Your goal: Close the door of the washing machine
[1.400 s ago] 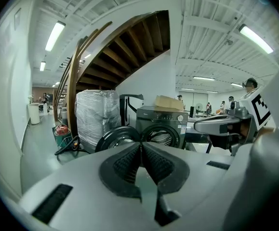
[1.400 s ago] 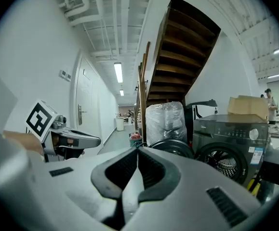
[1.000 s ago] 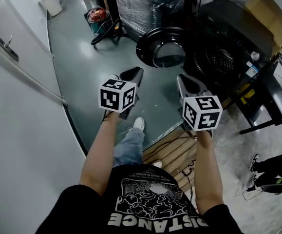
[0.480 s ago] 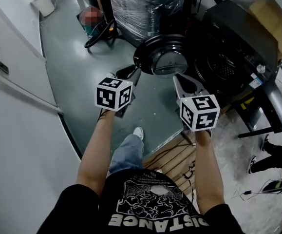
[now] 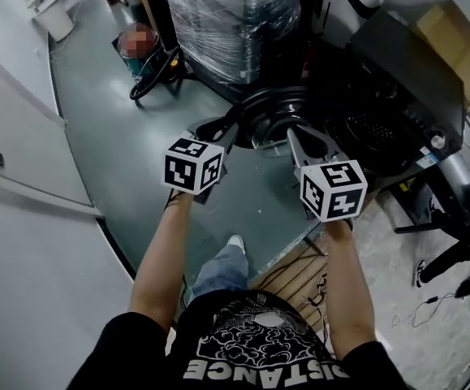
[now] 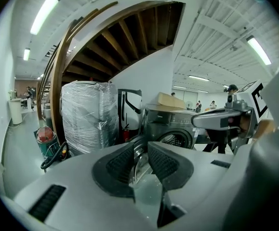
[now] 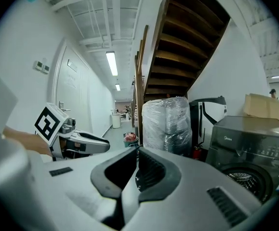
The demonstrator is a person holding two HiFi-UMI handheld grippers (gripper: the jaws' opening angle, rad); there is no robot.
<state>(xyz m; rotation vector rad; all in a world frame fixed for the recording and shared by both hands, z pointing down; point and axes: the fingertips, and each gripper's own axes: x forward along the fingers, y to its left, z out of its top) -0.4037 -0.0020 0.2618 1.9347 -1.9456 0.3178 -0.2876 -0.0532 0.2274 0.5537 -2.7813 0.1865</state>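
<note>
The black washing machine (image 5: 397, 88) stands at the right with its drum opening (image 5: 372, 128) uncovered. Its round door (image 5: 271, 112) hangs open toward me. My left gripper (image 5: 228, 127) is at the door's near left rim; its jaws have just been opening. In the left gripper view the left gripper (image 6: 141, 150) shows a narrow gap, with the door rim (image 6: 138, 154) seen through it and nothing pressed. My right gripper (image 5: 295, 132) sits just in front of the door's lower edge. Seen in its own view, the right gripper (image 7: 137, 154) has its pads together, holding nothing, with the washing machine (image 7: 247, 143) off to its right.
A plastic-wrapped pallet load (image 5: 235, 15) stands behind the door under wooden stairs. A red canister (image 5: 141, 43) with a black hose (image 5: 149, 75) lies at the back left. A cardboard box (image 5: 454, 35) tops the machine. Wooden slats (image 5: 295, 270) lie by my feet; a white wall (image 5: 15, 177) runs left.
Both grippers have travelled forward together and now sit right at the open door. The left jaws have parted slightly. The door hangs open as before.
</note>
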